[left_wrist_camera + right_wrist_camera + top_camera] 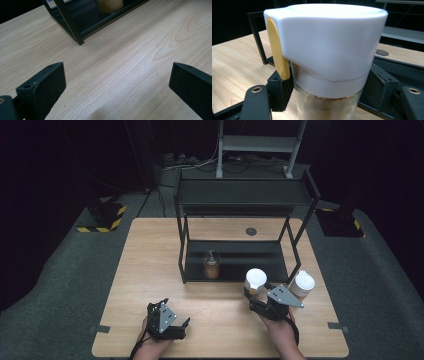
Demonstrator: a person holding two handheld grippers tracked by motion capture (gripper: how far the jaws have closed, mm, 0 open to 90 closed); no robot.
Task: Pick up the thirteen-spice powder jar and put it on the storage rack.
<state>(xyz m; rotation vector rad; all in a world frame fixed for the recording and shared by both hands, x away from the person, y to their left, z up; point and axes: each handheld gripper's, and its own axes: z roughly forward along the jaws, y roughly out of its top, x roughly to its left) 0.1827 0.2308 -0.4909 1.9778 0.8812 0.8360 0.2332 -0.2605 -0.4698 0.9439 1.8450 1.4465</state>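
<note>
Table [150, 270]: pale wood top, taking up the middle of the floor, with dark carpet around it.
Rack [240, 195]: black metal, two shelves, standing on the far half of the table; its near left leg shows in the left gripper view [72, 25].
Brown jar [212, 265]: on the rack's lower shelf, toward the left, standing upright.
Spare jar [303, 284]: white lid, on the table just right of the right gripper, near the rack's right leg.
Held jar [324, 50]: glass, filled with brown powder, topped by a white cap with a yellow flip tab on its left; it sits just in front of the rack's lower shelf, right of centre [256, 281].
Right gripper [260, 296]: jaws clamped on the held jar's glass body just below the cap, one on each side.
Left gripper [175, 322]: at the near left of the table, jaws spread wide apart over bare wood with nothing between them.
</note>
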